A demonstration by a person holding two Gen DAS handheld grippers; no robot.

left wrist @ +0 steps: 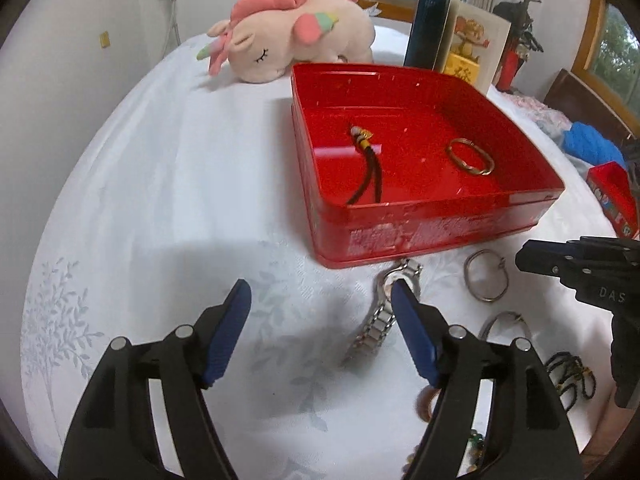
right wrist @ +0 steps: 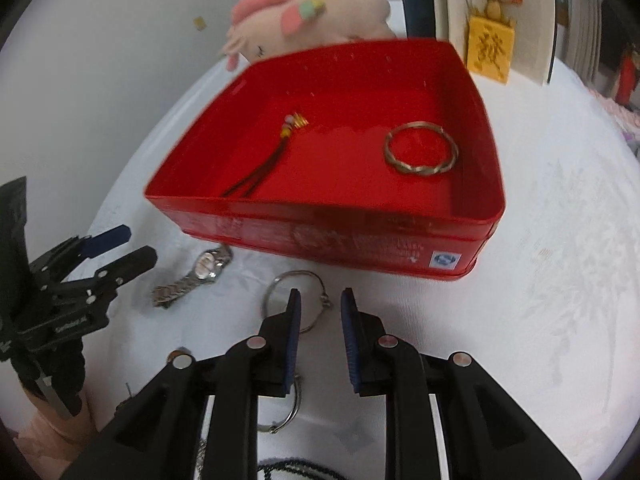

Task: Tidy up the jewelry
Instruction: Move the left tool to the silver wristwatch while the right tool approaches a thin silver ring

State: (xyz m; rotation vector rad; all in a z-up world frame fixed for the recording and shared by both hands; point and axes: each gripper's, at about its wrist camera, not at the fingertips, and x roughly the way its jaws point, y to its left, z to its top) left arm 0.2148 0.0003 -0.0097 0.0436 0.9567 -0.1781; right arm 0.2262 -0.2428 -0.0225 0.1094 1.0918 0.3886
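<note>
Left wrist view: sits just behind the left gripper [left wrist: 320, 296], low over the white tablecloth [left wrist: 160, 200], facing the window wall; the red box [left wrist: 440, 220] lies ahead and to its right.
Right wrist view: sits just behind the right gripper [right wrist: 320, 300], close to the tablecloth [right wrist: 560, 280], facing the box [right wrist: 360, 240] nearly head-on and nearer to it.
Cross-sight: each camera catches the other gripper at its frame edge, the right gripper [left wrist: 528, 258] at far right, the left gripper [right wrist: 136, 246] at far left.
Shared scene: the box, the watch [left wrist: 384, 312] [right wrist: 200, 272], a silver ring [left wrist: 486, 276] [right wrist: 296, 300], the plush toy [left wrist: 296, 36] [right wrist: 320, 20].
</note>
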